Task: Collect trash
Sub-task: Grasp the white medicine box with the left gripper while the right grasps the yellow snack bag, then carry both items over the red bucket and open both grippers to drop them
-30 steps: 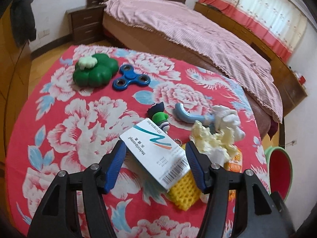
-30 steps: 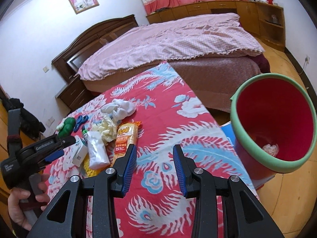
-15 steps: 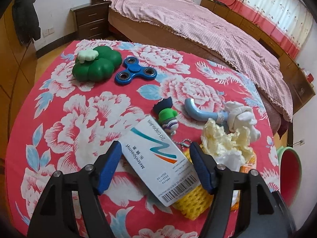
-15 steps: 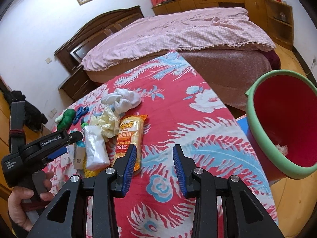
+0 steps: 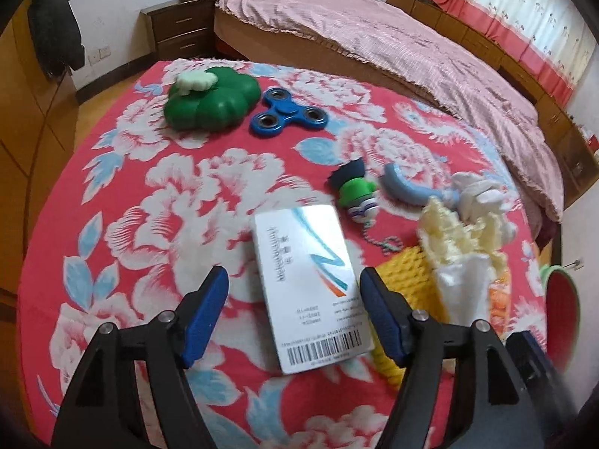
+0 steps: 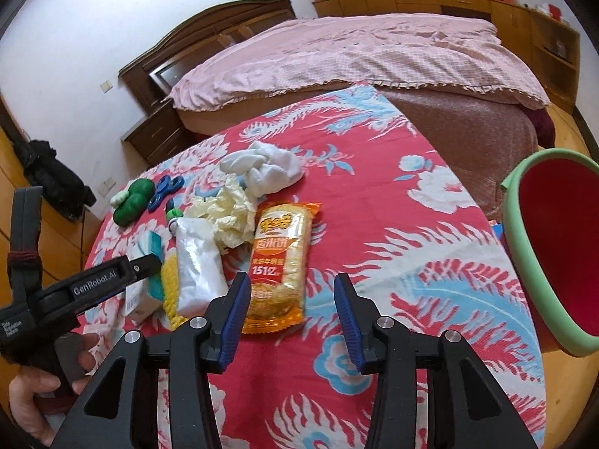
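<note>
On the red floral tablecloth (image 5: 112, 194) lies a white medicine box (image 5: 309, 284) with a barcode. My left gripper (image 5: 294, 303) is open with its fingers on either side of the box. My right gripper (image 6: 292, 303) is open just in front of an orange snack packet (image 6: 280, 258). Left of the packet lie a white bag (image 6: 196, 265), crumpled cream paper (image 6: 226, 213) and white tissue (image 6: 269, 166). A red bin with a green rim (image 6: 554, 247) stands off the table's right edge.
A green clover toy (image 5: 209, 101), a blue fidget spinner (image 5: 288, 114), a small green keychain figure (image 5: 355, 194), a blue curved handle (image 5: 404, 187) and a yellow knitted piece (image 5: 408, 269) share the table. A pink-covered bed (image 6: 355, 52) stands behind.
My left gripper has turned so the box now lies lengthwise between its fingers. My right gripper has moved left towards the snack packet, away from the bin.
</note>
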Tool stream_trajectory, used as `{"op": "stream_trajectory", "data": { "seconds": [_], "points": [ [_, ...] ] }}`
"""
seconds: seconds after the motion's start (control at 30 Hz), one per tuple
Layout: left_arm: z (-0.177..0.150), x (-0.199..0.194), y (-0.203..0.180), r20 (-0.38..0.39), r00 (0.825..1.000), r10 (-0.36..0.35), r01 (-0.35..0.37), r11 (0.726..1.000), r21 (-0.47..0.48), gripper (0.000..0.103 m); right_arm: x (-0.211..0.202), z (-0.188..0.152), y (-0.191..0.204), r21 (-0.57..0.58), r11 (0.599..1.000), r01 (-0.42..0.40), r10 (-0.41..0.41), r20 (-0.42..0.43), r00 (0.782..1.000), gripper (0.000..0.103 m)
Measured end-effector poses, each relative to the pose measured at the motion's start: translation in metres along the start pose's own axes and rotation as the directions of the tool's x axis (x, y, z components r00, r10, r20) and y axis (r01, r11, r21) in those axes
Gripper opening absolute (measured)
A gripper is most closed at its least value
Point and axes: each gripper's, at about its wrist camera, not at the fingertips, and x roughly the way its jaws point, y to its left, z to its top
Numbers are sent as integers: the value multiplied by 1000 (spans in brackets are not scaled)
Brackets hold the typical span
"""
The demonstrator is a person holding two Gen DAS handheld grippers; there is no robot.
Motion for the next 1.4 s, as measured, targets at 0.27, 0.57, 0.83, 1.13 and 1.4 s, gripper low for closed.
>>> {"op": "stream_trajectory", "data": {
  "seconds": [0.27,0.57,0.83,1.13,1.4],
  "points": [
    [-2,1,10,6,1000,0,0,1000,7,72,14,-1,8,-21,1000,9,-10,-30,1000,47],
    [-10,-4,6,29,997,-66,64,996,65,53,23,0,14,-41,998,37,-38,-25,999,48],
    [-20,-11,7,39,991,-125,122,990,75,52,22,-3,15,-41,998,53,-53,-9,999,36],
    [-31,-36,3,77,982,-170,161,981,110,52,1,-13,3,8,999,38,-38,15,999,35],
    [-38,-64,-18,100,968,-228,209,963,172,52,-37,-22,-11,42,998,51,-54,66,996,35]
  ]
}}
